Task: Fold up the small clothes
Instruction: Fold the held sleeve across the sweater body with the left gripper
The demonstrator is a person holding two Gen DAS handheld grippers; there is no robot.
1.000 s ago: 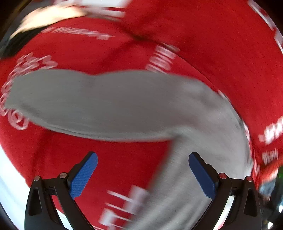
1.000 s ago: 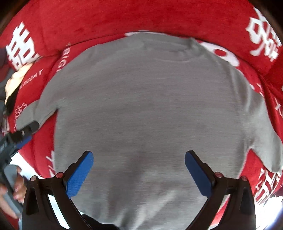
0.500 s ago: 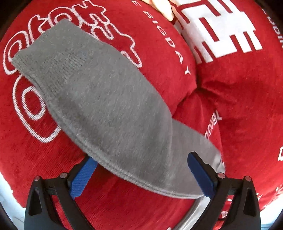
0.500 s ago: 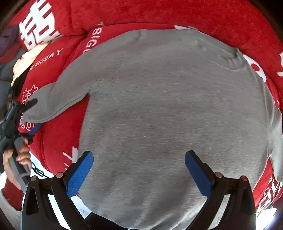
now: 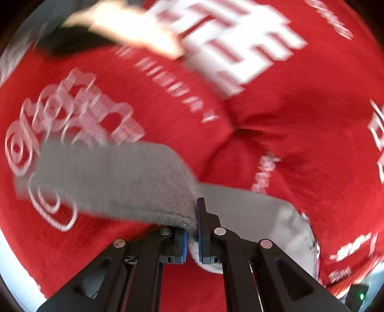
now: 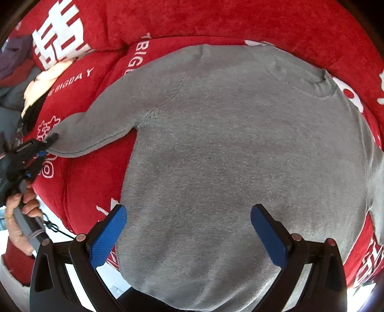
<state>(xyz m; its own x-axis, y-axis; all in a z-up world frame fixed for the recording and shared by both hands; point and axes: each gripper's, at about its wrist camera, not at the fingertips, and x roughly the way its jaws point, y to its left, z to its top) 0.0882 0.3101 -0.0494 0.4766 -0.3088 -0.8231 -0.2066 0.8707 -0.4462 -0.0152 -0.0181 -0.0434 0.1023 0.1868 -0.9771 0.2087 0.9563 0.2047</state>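
Observation:
A small grey sweater lies flat on red cushions, neck at the far right, its left sleeve stretched out to the left. In the left wrist view that sleeve is bunched between the blue pads, and my left gripper is shut on its edge. From the right wrist view the same left gripper pinches the sleeve's cuff end, with a hand on its handle. My right gripper hovers open over the sweater's lower body, nothing between its fingers.
Red cushions with white lettering lie under everything and rise as a back rest behind. A cream and black item and purple-grey cloth lie at the far left. The cushion's front edge drops to a pale floor.
My left gripper went from wide open over the sleeve to shut on its edge, moving along the sleeve. The right gripper drifted over the sweater's body and stayed open.

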